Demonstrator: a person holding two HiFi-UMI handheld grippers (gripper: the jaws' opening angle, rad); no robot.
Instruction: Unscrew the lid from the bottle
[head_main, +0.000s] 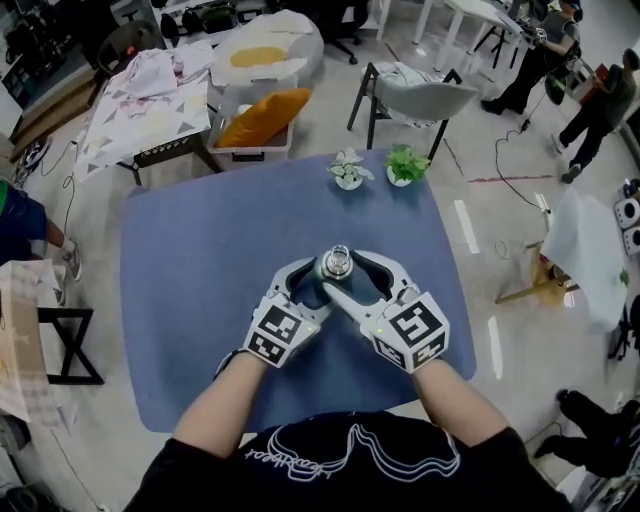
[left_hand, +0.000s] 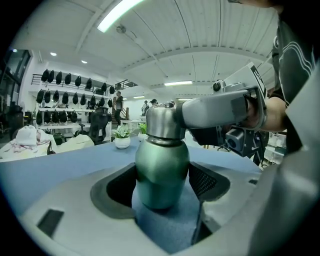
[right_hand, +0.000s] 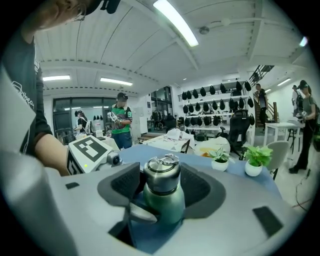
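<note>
A green metal bottle (left_hand: 161, 165) stands upright on the blue table cloth (head_main: 200, 260), close in front of me. Its steel lid (head_main: 338, 264) with a ring handle is on the neck. My left gripper (left_hand: 162, 182) comes in low from the left, and its pads press both sides of the bottle's green body. My right gripper (right_hand: 161, 187) reaches in higher from the right, and the lid (right_hand: 161, 175) sits between its pads. A thin gap shows on one side, so these jaws stand open around the lid. The two grippers cross at the bottle.
Two small potted plants (head_main: 349, 170) (head_main: 405, 165) stand at the table's far edge. Behind it are a grey chair (head_main: 420, 95), a bin with an orange cushion (head_main: 262, 115) and people at the right (head_main: 600, 110).
</note>
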